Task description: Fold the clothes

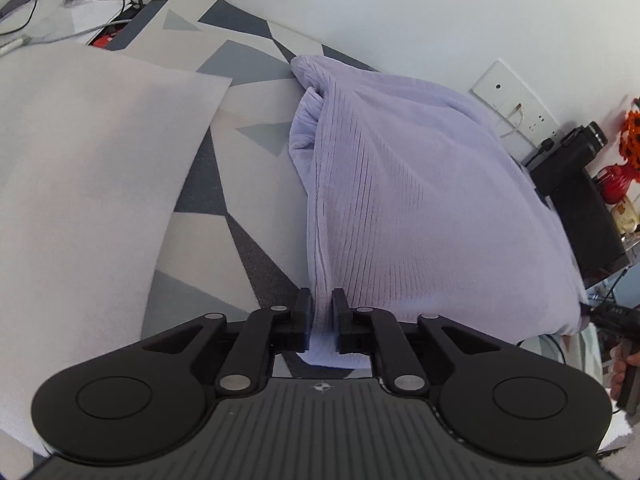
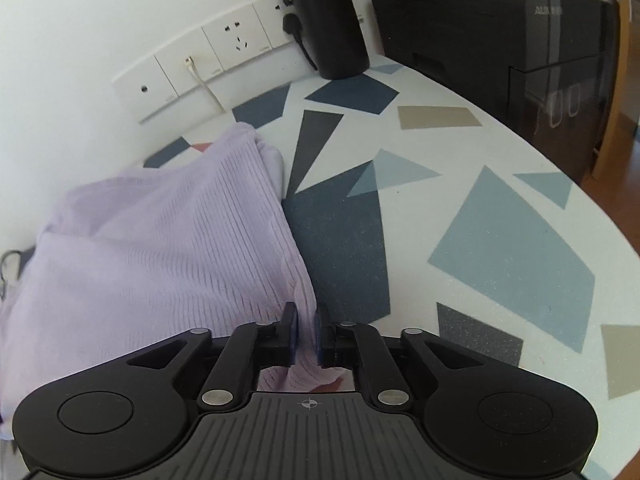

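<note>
Here, your left tongs (image 1: 321,322) are clamped on one edge of the lilac ribbed garment (image 1: 420,208), and your right tongs (image 2: 307,334) pinch another edge of the same cloth (image 2: 160,240). The garment lies bunched on the patterned worktop (image 2: 500,240), its far end near the back edge below the wall sockets (image 2: 224,48). A white sheet (image 1: 80,168) covers the worktop on the garment's other side. A black cylinder (image 2: 324,16) and a black box (image 2: 500,32) stand at the far corner.
</note>
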Demonstrator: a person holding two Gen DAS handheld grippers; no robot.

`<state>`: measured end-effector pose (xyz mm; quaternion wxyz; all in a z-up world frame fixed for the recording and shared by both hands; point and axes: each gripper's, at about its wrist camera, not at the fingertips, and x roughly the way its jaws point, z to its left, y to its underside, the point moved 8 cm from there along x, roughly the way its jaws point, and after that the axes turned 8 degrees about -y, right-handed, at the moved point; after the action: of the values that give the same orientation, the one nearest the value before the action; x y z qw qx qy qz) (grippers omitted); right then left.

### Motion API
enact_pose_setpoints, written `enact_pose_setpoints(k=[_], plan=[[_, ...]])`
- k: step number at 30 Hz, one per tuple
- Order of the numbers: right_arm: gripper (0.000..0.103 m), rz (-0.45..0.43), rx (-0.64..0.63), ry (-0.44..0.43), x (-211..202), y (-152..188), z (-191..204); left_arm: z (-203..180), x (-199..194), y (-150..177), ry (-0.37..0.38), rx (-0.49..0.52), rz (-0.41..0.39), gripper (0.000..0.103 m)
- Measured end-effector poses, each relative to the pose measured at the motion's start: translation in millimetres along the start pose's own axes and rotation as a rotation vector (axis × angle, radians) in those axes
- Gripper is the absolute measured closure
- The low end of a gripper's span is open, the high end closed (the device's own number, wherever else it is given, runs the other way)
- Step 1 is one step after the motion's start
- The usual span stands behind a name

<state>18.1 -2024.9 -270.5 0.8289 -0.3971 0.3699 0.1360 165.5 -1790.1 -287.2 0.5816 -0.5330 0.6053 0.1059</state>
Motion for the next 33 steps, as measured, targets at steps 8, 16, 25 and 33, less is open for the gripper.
enact_pose_setpoints(k=[8, 16, 25, 33], plan=[[0.056, -0.067, -0.081, 0.021, -17.9, -45.1, 19.9, 4.9, -24.0, -28.0, -0.039, 0.002, -0.088, 0.038], [0.053, -0.026, -0.341, -0.140, 31.5, -92.1, 114.4, -40.4, -12.6, -80.7, -0.095, 0.094, -0.185, 0.030], [0.050, 0.025, -0.672, -0.293, 124.1, -131.0, 195.5, -58.4, 54.4, -94.9, -0.183, 0.085, -0.138, 0.029], [0.042, 0.117, -0.701, -0.387, 174.6, -123.2, 190.0, -51.2, 78.1, -89.3, -0.225, 0.048, -0.089, 0.014]])
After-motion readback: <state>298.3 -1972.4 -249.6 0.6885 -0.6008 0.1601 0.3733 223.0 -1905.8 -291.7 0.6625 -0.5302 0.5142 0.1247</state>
